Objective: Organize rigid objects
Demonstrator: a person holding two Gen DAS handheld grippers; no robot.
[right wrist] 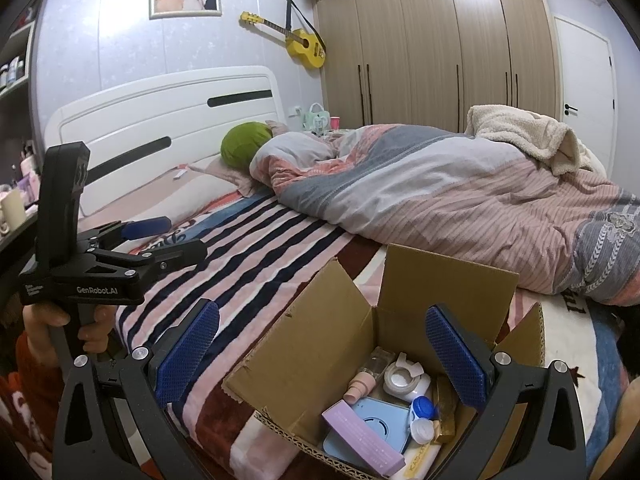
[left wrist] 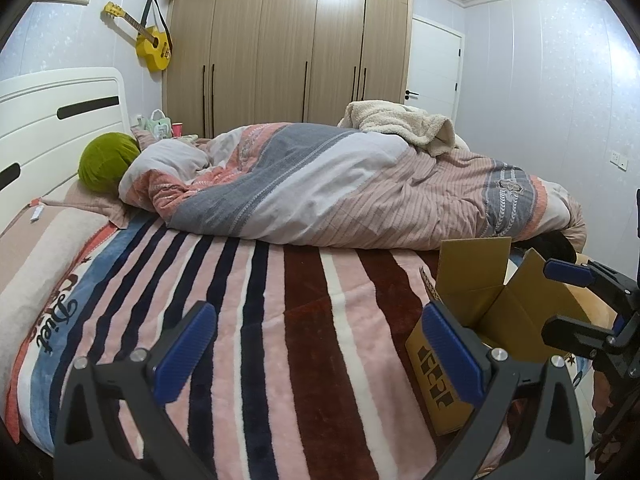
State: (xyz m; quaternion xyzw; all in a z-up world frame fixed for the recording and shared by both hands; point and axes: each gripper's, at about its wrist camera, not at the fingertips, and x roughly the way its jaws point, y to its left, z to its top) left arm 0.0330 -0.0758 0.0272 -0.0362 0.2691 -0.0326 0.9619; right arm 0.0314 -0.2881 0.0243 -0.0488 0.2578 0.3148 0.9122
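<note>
An open cardboard box [right wrist: 320, 344] stands on the striped blanket near the bed's front edge. Inside lie several small items: a lilac box [right wrist: 360, 438], a light blue flat device [right wrist: 378, 420], a white tape holder [right wrist: 402, 380], a blue-and-white lens case [right wrist: 422, 418], a pink stacked piece [right wrist: 358, 388]. My right gripper [right wrist: 322, 360] hovers open above the box, nothing between its blue pads. My left gripper [left wrist: 320, 352] is open over bare blanket, left of the same box [left wrist: 472, 292]. The left gripper [right wrist: 160, 236] also shows at left in the right wrist view, a hand on its handle.
A bunched quilt [left wrist: 340, 188] and a cream fleece [left wrist: 400, 120] fill the far half of the bed. A green round cushion [left wrist: 106, 162] lies by the white headboard [left wrist: 60, 120]. A wardrobe [left wrist: 288, 52] and a door [left wrist: 434, 64] stand behind. Shelves [right wrist: 16, 76] with bottles are at left.
</note>
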